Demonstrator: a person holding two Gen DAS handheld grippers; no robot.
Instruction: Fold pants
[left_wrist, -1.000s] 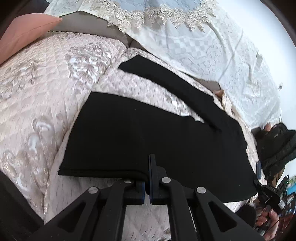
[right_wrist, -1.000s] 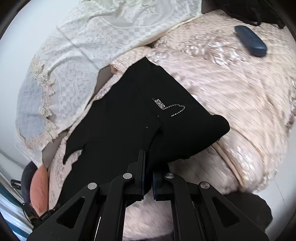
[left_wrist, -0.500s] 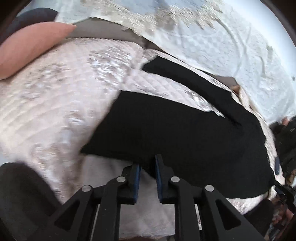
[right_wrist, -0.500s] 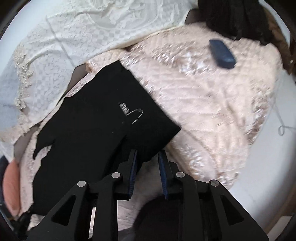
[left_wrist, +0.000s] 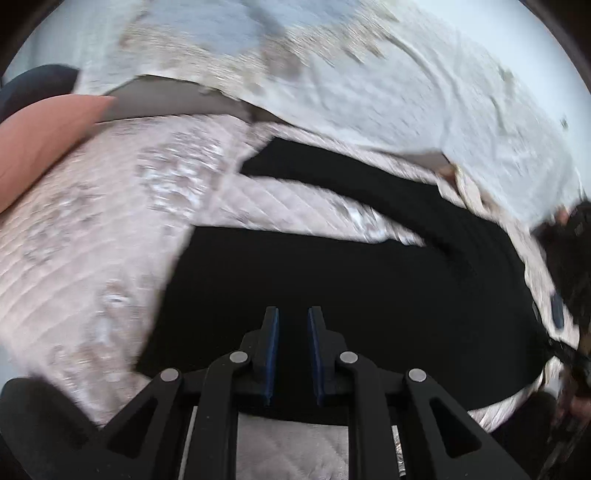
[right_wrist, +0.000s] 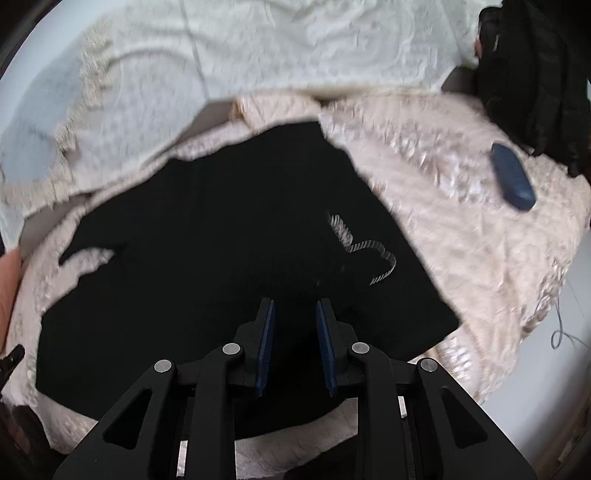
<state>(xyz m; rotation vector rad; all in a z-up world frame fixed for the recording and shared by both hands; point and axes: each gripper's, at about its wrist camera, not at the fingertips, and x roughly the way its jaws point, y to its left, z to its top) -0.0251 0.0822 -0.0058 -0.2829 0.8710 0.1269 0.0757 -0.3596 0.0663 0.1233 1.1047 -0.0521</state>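
Black pants (left_wrist: 369, 288) lie flat on a pink quilted bedspread (left_wrist: 92, 240), the two legs spread apart in a V. My left gripper (left_wrist: 293, 312) hovers over the near leg's edge, open by a narrow gap, with nothing pinched between its blue pads. In the right wrist view the waist end of the pants (right_wrist: 221, 240) shows a white stitched mark (right_wrist: 364, 243). My right gripper (right_wrist: 295, 302) stands over that end, open by a narrow gap, with only flat fabric below it.
A pink pillow (left_wrist: 40, 144) sits at the left. A white lace cover (right_wrist: 258, 44) hangs behind the bed. A dark blue case (right_wrist: 512, 177) and a black bag (right_wrist: 535, 81) rest at the bedspread's (right_wrist: 461, 240) far right. The bed's edge runs just below both grippers.
Both grippers were shut on the edges of the pants and have opened and let go. The lifted waist end now lies flat. Both views have shifted and rolled over the pants.
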